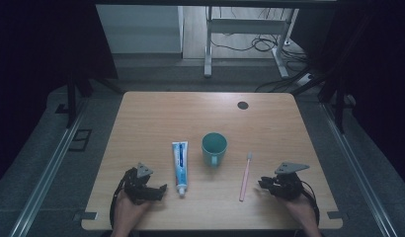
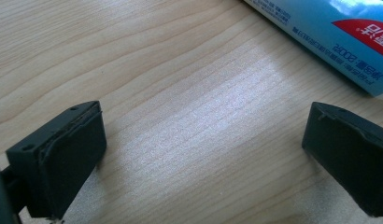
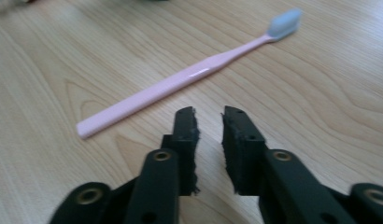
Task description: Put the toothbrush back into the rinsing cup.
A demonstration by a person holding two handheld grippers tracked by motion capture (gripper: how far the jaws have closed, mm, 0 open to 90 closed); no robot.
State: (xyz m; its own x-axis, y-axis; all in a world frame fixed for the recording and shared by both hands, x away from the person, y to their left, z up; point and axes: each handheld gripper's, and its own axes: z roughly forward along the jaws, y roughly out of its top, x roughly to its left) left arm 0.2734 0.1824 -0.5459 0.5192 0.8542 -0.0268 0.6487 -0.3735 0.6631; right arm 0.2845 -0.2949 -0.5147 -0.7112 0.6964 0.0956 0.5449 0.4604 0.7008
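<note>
Toothbrush (image 3: 189, 79): one is counted, plus one toothpaste tube (image 1: 180, 167) and one cup (image 1: 214, 148). Right gripper (image 3: 209, 122) is held low, jaws nearly together, empty; left gripper (image 2: 203, 154) is spread wide.

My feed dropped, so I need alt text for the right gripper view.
The right gripper hovers with its two black jaws nearly together and nothing between them, just short of a pink plastic toothbrush with pale blue bristles lying diagonally on the light wooden table.
</note>
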